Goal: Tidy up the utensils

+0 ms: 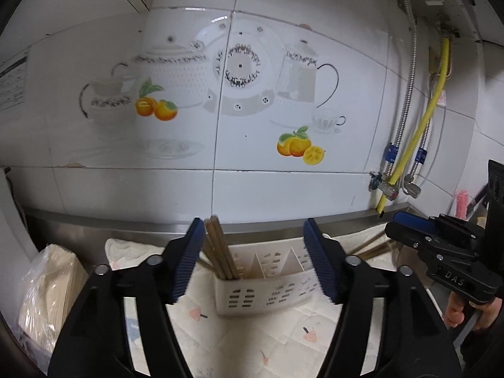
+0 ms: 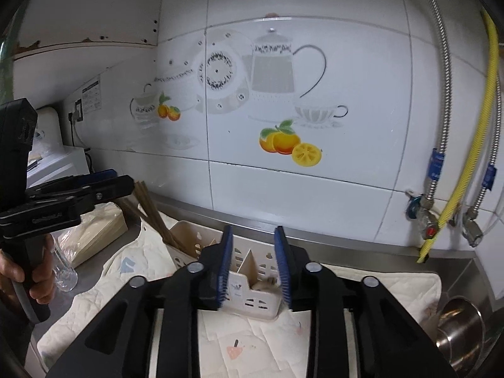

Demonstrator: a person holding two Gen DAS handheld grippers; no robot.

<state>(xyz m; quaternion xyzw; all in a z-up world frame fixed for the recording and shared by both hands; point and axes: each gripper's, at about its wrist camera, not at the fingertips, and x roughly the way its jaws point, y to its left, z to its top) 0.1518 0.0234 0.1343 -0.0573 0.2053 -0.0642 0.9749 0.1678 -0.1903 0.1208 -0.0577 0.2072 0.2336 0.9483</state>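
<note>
Left wrist view is showing the left gripper (image 1: 252, 261) released, with its jaws apart. The chopsticks (image 1: 220, 252) are standing low in the centre, in the left compartment of the holder (image 1: 267, 296). They are looking light, stiff and smooth, so pinching them mid-shaft seems best. The right gripper (image 2: 253, 271) is partly open and empty.

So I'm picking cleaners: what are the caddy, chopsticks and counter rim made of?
Caddy: looks like matte cream plastic, with moulded slots. Chopsticks: probably wood or bamboo, plain brown and dull. Counter rim: likely brushed stainless steel, grey with soft reflections.
</note>
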